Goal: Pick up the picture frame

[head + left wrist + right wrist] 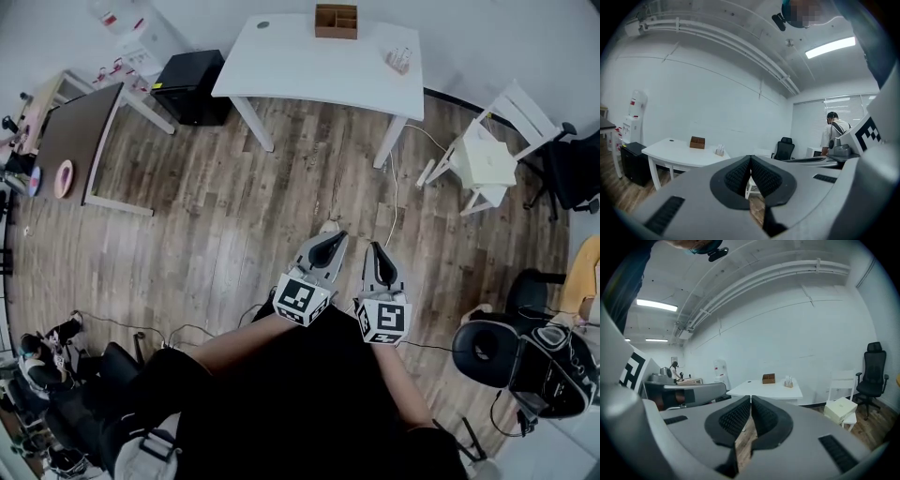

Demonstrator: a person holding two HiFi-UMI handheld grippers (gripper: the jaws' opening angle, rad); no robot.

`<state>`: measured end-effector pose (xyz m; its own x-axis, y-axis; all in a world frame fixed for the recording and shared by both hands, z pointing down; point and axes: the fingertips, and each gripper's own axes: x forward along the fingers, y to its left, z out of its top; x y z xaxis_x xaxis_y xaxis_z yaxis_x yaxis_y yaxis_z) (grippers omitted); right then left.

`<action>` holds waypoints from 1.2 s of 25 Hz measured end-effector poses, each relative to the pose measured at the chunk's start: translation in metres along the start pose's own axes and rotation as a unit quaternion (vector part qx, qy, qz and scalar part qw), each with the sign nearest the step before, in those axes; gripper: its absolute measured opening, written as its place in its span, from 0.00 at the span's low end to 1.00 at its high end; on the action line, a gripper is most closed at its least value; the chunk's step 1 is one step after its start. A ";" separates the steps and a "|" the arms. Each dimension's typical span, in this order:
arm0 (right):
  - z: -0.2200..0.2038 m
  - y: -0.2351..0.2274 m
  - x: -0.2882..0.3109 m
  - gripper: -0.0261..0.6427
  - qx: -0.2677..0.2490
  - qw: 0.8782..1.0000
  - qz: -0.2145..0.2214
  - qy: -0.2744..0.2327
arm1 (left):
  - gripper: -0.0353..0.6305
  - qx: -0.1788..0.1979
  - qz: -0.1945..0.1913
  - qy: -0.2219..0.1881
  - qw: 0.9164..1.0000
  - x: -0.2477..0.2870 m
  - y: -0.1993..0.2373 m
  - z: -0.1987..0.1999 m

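A white table [309, 70] stands across the room with a brown wooden box [336, 21] and a small clear stand-like object [398, 59] on it. I cannot tell whether either one is the picture frame. Both show again in the right gripper view as the box [768, 378] and the clear object [788, 381]. My left gripper [330, 239] and right gripper [377, 249] are held side by side in front of the person's body, over the wooden floor and well short of the table. Each is shut with nothing between its jaws, as at the left gripper [750, 161] and right gripper [751, 401].
A white chair [487, 155] carrying a pale box stands right of the table, and a black cabinet [190, 86] left of it. A brown desk [75, 131] is at far left. Black office chairs [487, 347] crowd the near right. Cables [394, 202] cross the floor. Another person [833, 131] stands at a desk.
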<state>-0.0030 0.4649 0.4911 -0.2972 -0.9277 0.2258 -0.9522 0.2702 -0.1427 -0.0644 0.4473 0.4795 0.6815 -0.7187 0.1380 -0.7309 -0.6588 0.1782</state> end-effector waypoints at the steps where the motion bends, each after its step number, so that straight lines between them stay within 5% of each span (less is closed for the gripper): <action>1: 0.002 -0.007 0.011 0.09 0.000 1.000 -0.003 0.002 | 0.07 -0.002 -0.002 0.001 1.000 0.012 0.006 0.002; 9: 0.030 -0.051 0.132 0.09 0.001 0.999 -0.010 0.033 | 0.07 -0.025 -0.016 0.024 0.999 0.120 0.084 0.022; 17: 0.062 -0.065 0.247 0.09 -0.064 0.996 0.014 0.062 | 0.07 -0.021 -0.034 0.043 0.998 0.202 0.168 0.041; 30: 0.095 -0.104 0.326 0.09 -0.056 0.996 -0.036 0.052 | 0.07 -0.011 -0.058 0.041 0.997 0.261 0.229 0.070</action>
<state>0.0057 0.1102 0.4881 -0.2278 -0.9160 0.3302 -0.9716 0.2360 -0.0156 -0.0565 0.0934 0.4886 0.7633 -0.6165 0.1932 -0.6460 -0.7310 0.2198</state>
